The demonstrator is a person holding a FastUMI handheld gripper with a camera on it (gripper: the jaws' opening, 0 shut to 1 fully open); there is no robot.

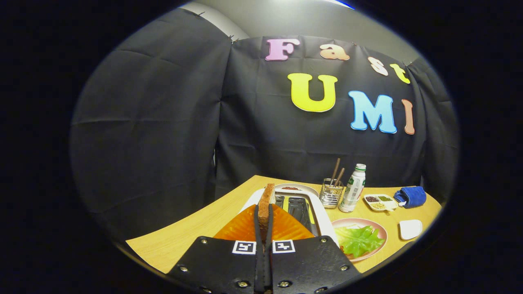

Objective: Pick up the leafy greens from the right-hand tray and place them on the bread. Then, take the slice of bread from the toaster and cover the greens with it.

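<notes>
My gripper (264, 222) is shut on a brown slice of bread (267, 200), which stands on edge between the fingers and sticks out beyond them. The slice hangs over the left part of the white toaster (323, 222), whose open slots lie just to its right. To the right of the toaster sits a pink plate (380, 230) with leafy greens (360, 241) spread on it. A pale edge showing under the greens may be bread; I cannot tell.
Beyond the toaster stand a plate with dark food (295, 188), a wire holder with chopsticks (331, 195) and a white bottle (354, 188). Further right are a small divided dish of seeds (380, 202), a blue cloth (412, 197) and a small white dish (410, 228). The wooden table (192, 232) ends near my fingers.
</notes>
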